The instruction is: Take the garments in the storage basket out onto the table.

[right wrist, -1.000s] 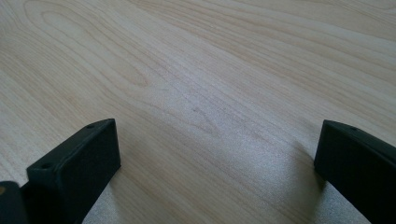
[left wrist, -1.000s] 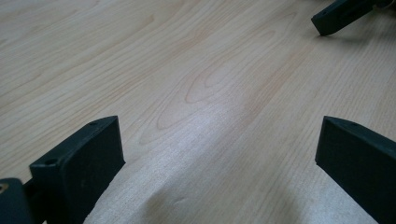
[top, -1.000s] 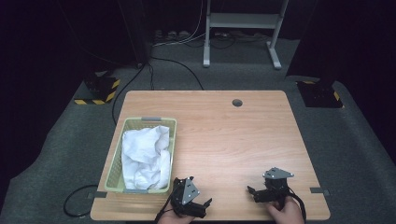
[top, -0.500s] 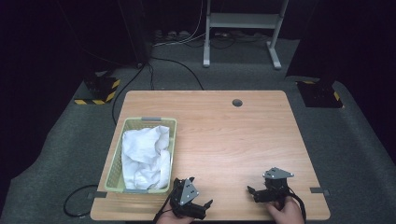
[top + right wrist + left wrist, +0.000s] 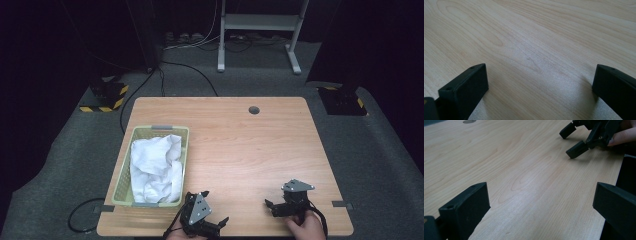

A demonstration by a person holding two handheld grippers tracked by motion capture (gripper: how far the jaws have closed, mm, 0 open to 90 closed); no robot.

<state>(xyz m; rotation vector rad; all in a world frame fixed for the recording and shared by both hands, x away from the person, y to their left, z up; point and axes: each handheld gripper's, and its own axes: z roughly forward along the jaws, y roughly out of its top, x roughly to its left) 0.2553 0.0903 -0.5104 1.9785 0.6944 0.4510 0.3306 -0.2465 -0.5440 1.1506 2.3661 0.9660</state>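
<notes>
While resting low at the near edge of the wooden table (image 5: 235, 135), sitting idle with both tools: left gripper (image 5: 216, 223) lying near the near-left corner with jaws spread wide apart and gripping nothing, right gripper (image 5: 269, 207) sitting further right under a hand (image 5: 305, 229), jaws likewise parted and empty. Pointing across bare wood in both gripper views, with the right gripper (image 5: 574, 141) showing far right in the left gripper view, a fingertip (image 5: 622, 137) pressing on its body. Waiting, most likely, for a start: nothing being carried, nothing being touched. Lying closest to the left tool, just to its far left, a pale green plastic basket (image 5: 176, 131) holding a crumpled white cloth (image 5: 155, 165), heaped loosely and filling most of the basket. Probably needing a short reach left and away for the cloth, with the near basket wall standing in between. Sitting well apart at the far side, a round cable hole (image 5: 254, 109); nothing else crowding the tabletop
</notes>
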